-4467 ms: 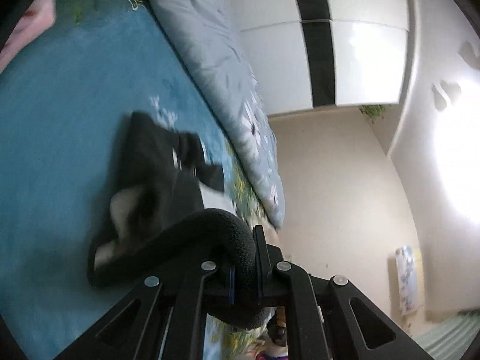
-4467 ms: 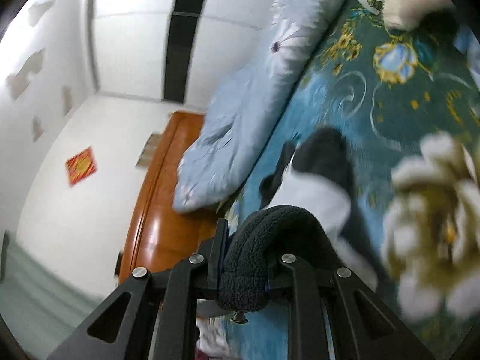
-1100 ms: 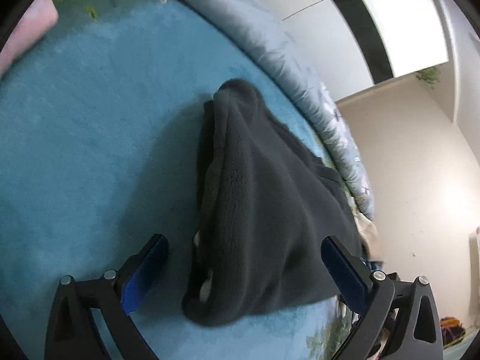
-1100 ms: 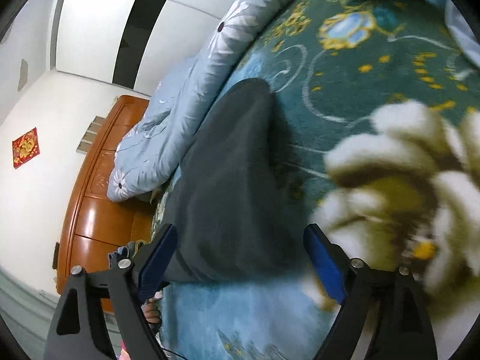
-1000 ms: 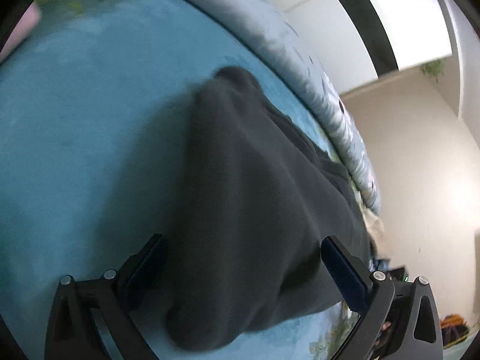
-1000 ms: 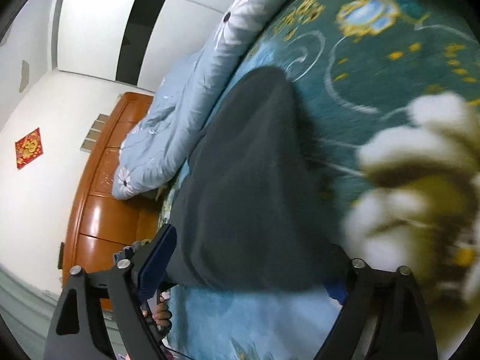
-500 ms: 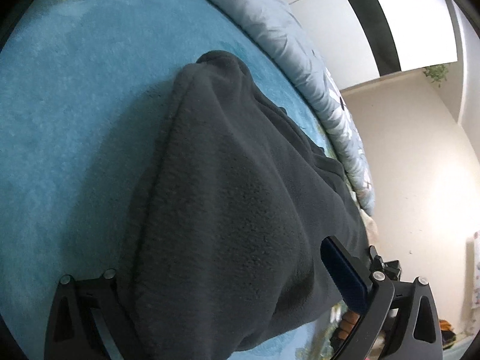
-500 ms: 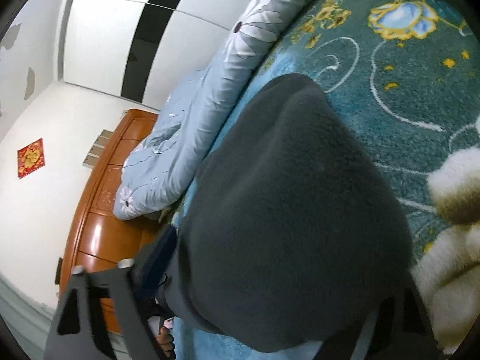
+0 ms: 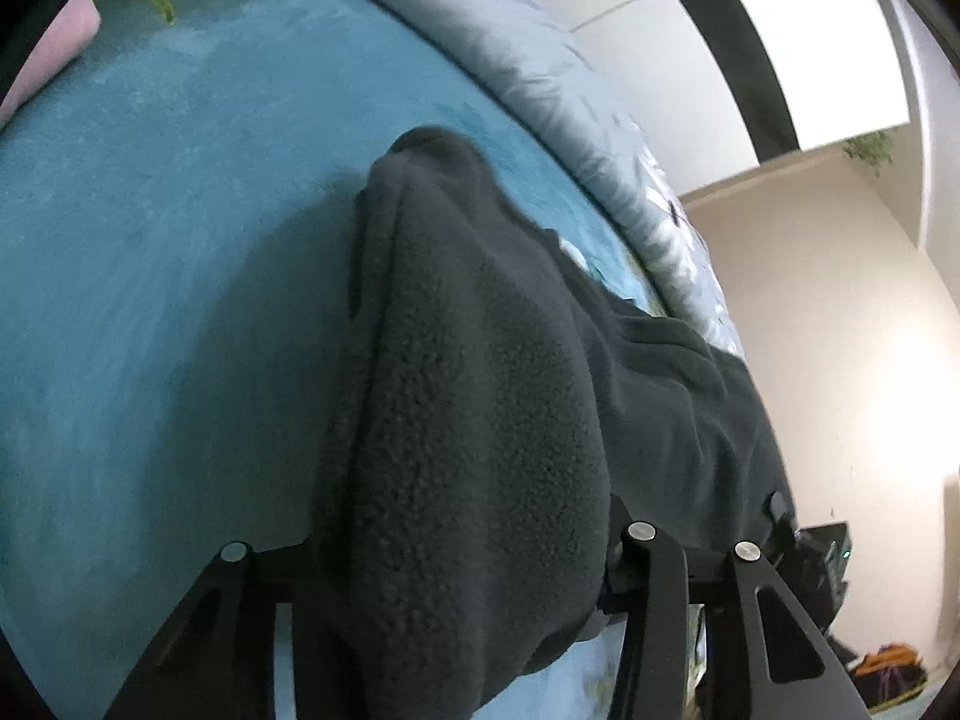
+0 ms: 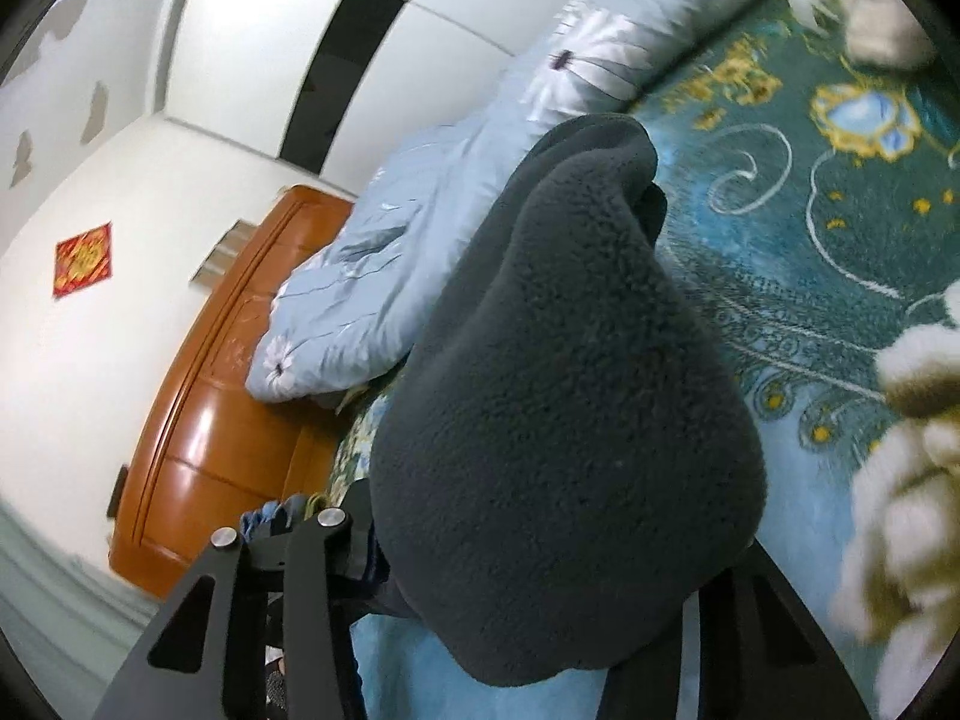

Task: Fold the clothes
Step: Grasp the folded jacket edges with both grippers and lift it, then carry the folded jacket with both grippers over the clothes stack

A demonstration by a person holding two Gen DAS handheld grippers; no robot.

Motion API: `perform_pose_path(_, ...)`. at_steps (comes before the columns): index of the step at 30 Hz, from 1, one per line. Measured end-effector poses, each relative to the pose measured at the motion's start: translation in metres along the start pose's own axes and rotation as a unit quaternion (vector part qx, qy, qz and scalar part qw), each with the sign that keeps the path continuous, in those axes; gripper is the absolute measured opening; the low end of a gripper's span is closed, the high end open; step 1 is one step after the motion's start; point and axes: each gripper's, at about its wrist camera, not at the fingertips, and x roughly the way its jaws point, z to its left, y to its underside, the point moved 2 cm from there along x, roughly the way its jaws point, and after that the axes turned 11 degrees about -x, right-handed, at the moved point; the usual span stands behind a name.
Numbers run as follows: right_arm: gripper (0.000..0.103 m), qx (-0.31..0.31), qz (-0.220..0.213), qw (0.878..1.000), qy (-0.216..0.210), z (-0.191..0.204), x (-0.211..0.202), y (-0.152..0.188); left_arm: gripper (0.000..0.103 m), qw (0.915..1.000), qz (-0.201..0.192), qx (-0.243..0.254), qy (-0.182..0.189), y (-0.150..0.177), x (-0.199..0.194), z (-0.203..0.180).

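White walls and a wardrobe front with a black vertical stripe are seen behind a bed covered by a teal plush blanket with gold and white flower patterns, whose plain teal part fills the left of the left wrist view. A pale blue quilt with white daisy prints is bunched along the far edge of the bed, and an orange-brown wooden headboard is seen beyond it at the left of the right wrist view, with a red square paper decoration on the wall above. A dark grey fleece garment is laid on the blanket and draped over the near end of both views, its far end tapering to a rounded bunch near the quilt. The left tool is largely covered by the fleece, and it cannot be told whether its jaws are apart or closed on the cloth. The right tool is likewise buried under the grey fleece, and its state cannot be told either
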Motion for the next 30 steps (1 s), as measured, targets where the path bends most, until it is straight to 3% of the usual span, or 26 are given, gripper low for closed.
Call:
perform_pose_path(8,0.049,-0.046,0.014,0.999,-0.011,0.043,-0.051,0.028,0.048,0.9990,0.012,0.025,0.036,0.061,-0.064,0.010)
perform_pose_path(15,0.049,-0.086,0.015,0.996,-0.025,0.109,-0.065,0.029,0.048,0.9961,-0.010,0.058,0.066,0.055,-0.127,-0.003)
perform_pose_path(17,0.049,-0.104,0.014,0.994,-0.034,0.135,-0.062,0.026,0.048,0.9944,-0.024,0.070,0.076,0.061,-0.165,0.001)
perform_pose_path(25,0.049,-0.202,0.001,0.973,-0.107,0.290,-0.010,0.007,0.048,0.9785,-0.132,0.125,0.098,-0.015,-0.330,-0.009)
perform_pose_path(30,0.049,-0.227,-0.001,0.956,-0.189,0.385,0.075,0.005,0.048,0.9625,-0.220,0.144,0.067,-0.082,-0.446,0.008)
